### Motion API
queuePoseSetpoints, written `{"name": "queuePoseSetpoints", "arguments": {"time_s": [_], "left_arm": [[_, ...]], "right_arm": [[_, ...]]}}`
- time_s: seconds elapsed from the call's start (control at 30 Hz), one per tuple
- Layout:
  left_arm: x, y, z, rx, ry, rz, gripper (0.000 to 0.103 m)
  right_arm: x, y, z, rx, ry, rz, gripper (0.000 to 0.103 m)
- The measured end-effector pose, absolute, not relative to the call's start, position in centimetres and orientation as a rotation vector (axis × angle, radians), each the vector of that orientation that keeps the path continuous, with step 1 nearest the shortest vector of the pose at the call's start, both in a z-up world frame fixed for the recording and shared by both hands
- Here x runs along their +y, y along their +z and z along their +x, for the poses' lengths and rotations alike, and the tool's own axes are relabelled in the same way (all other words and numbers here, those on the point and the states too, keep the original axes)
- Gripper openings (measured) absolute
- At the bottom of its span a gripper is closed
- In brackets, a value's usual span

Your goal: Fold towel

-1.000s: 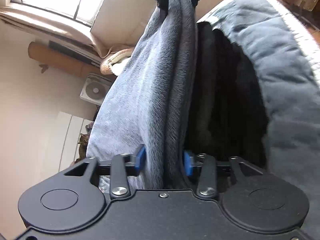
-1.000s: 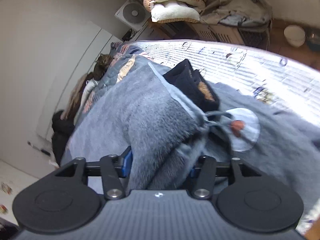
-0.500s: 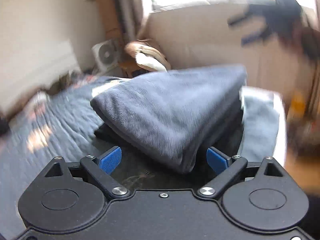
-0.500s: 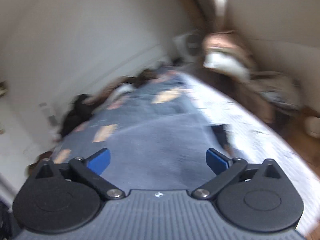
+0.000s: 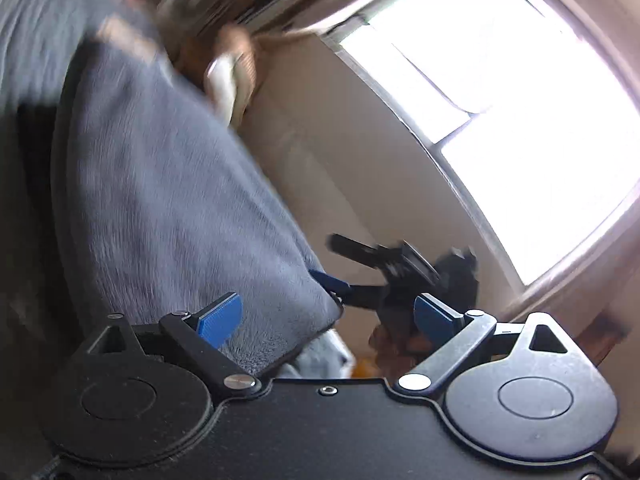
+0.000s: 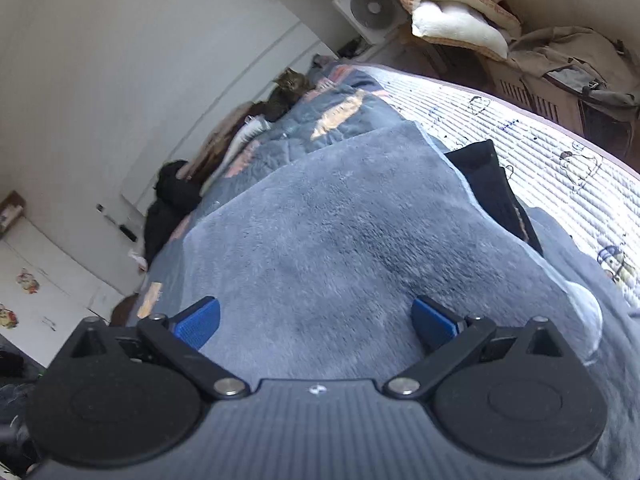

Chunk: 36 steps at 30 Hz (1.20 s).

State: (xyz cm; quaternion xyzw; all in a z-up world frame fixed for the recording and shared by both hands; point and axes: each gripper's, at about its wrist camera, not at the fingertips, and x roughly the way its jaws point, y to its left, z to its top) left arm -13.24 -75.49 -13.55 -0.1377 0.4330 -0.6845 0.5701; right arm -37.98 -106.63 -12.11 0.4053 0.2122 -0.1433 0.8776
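Observation:
The grey-blue towel (image 6: 344, 240) lies folded and flat on the bed, filling the middle of the right wrist view. My right gripper (image 6: 316, 322) hovers open just over its near edge, with nothing between the blue pads (image 6: 198, 322). In the blurred, tilted left wrist view the towel (image 5: 160, 208) is at the left, its corner reaching between the spread fingers. My left gripper (image 5: 326, 320) is open and holds nothing. The right gripper (image 5: 384, 276) appears beyond the towel's corner, one blue pad close to it.
A dark folded garment (image 6: 496, 188) pokes out beside the towel. A white quilted bedspread (image 6: 540, 152) and a patterned blue quilt (image 6: 340, 108) cover the bed. A cat (image 6: 286, 92) lies at the far end. A fan (image 6: 372, 6), a cushion (image 6: 452, 12) and a bright window (image 5: 500, 100) lie beyond.
A second ago both grippers were shut on the hanging towel; they have let go and it now lies folded on the bed. The left camera has swung toward the window.

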Motion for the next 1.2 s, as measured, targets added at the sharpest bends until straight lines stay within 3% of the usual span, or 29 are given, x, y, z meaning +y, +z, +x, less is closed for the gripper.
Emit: {"name": "queuePoseSetpoints", "arguments": {"time_s": [0.13,0.37,0.53,0.93,1.2], "left_arm": [[-76.5,-16.5,-13.3,1.109,-1.599,-0.354,0.096],[-77.3,-14.3,-12.9,1.083,-1.674,-0.533,0.100],[-80.2,-17.2,-13.4,1.219,-1.612,-0.450,0.100],[-78.5,-18.5,-16.5,1.244,-1.614,-0.359,0.102],[-75.1,-14.9,-18.1,1.063,-1.536,-0.211,0.102]], "right_arm": [[-106.4,-13.0,-40.3,0.411,-0.296,0.869,0.102],[-104.5,-12.9,-39.6,0.376,-0.221,0.900,0.103],[-103.3,-13.0,-39.1,0.366,-0.171,0.918,0.103],[-101.7,-14.5,-41.9,0.415,-0.210,0.898,0.103],[-98.3,-11.9,-43.8,0.397,-0.356,0.752,0.103]]}}
